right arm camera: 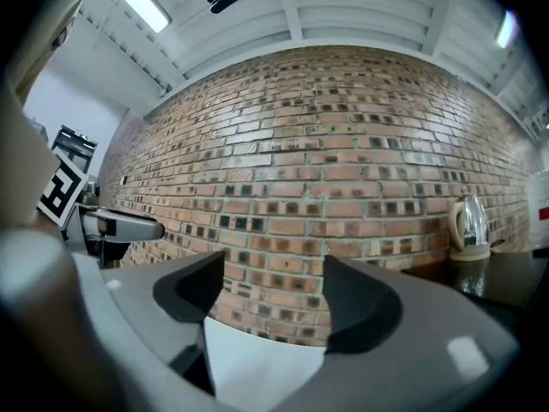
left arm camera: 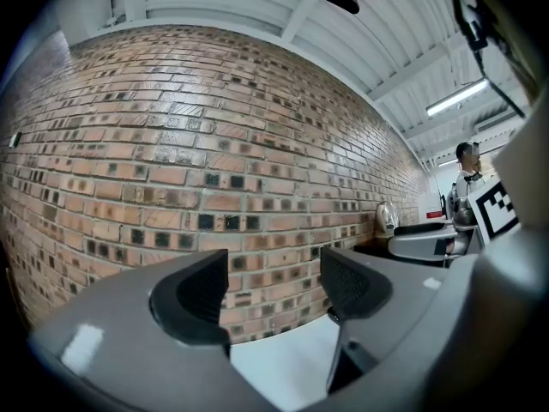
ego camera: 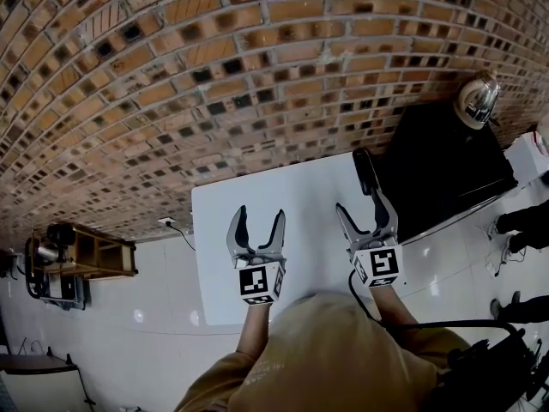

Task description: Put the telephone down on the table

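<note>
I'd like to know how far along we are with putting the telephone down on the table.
Done, it seems: a dark telephone lies on the white table near its right edge. In hand: nothing; the left gripper and right gripper both stand open and empty above the table. Left: apparently nothing.

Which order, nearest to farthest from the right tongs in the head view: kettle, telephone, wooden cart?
1. telephone, just ahead of the right tongs
2. kettle, upper right
3. wooden cart, far left
</note>
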{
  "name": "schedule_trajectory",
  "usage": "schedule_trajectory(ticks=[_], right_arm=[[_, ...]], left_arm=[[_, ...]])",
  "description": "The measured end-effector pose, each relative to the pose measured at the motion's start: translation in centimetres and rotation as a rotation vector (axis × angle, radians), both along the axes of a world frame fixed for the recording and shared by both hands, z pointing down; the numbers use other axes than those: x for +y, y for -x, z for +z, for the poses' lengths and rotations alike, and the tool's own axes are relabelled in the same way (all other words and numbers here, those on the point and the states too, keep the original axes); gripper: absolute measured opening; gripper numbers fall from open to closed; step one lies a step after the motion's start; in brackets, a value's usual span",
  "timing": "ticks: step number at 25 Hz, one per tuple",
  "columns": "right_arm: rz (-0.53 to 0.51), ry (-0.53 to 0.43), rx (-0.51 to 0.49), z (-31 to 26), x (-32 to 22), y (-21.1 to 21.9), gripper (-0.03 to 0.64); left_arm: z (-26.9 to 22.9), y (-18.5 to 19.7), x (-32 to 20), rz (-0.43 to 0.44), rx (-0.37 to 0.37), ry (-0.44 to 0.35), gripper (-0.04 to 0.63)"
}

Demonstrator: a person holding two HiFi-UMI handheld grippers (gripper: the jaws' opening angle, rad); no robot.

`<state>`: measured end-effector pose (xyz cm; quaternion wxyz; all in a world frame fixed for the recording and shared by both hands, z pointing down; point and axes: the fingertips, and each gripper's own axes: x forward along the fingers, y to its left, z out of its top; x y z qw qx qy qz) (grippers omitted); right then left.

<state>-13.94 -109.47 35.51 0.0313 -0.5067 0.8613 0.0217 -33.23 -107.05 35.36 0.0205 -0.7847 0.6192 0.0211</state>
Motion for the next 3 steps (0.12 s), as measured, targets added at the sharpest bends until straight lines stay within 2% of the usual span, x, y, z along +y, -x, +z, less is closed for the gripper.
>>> schedule_trajectory(ticks=[3], right_arm=[[-0.003,-0.003,0.002,0.01,0.22,-0.13,0.351]], left_arm=[[0.04,-0.23,0.16,0.001,0.005,0.002,0.322]])
